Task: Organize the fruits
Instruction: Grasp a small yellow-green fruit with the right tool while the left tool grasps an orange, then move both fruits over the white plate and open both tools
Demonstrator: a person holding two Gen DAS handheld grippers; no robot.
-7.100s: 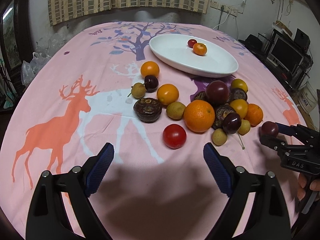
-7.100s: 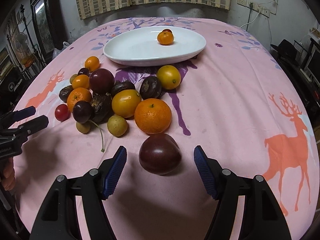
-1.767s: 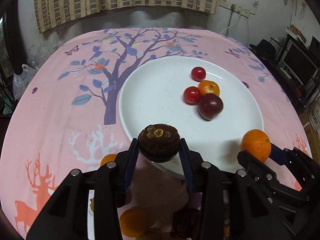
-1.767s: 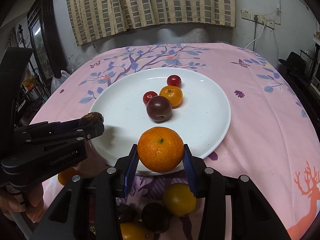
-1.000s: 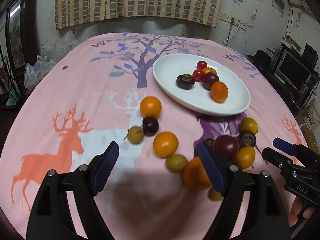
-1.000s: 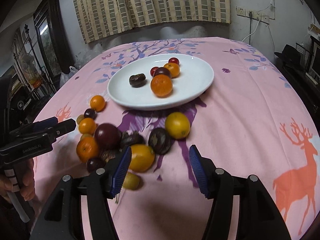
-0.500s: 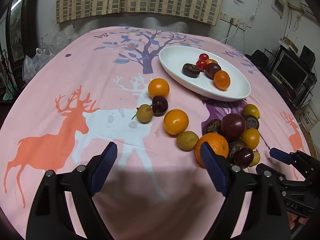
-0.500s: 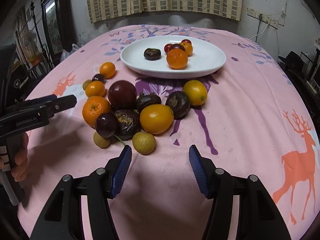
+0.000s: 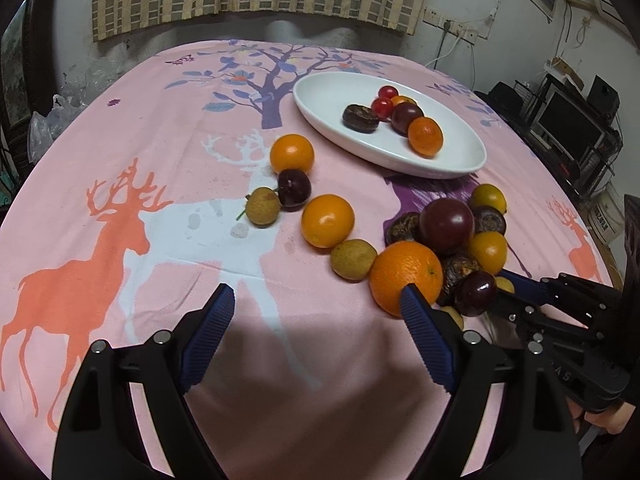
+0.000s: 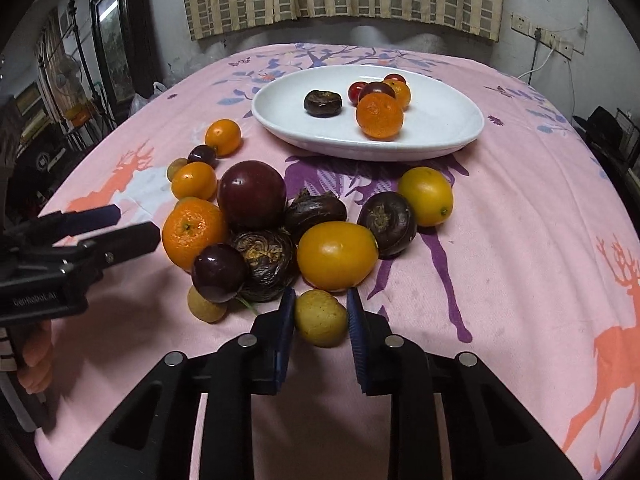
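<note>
While left tongs spread over bare cloth, right tongs pinch longan.

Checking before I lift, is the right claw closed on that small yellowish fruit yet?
Nearly. The right claw brackets the small yellowish fruit, pads against or almost touching its sides; actual contact cannot be told.

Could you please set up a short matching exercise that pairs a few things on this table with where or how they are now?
Things:
1. longan
2. left gripper
3. water chestnut
4. big plum

States:
A. on the white plate
B. open, holding nothing
C. in the pile on the tablecloth
D. between the right gripper's fingers

Pairs: 1-D, 2-B, 3-A, 4-C
</note>
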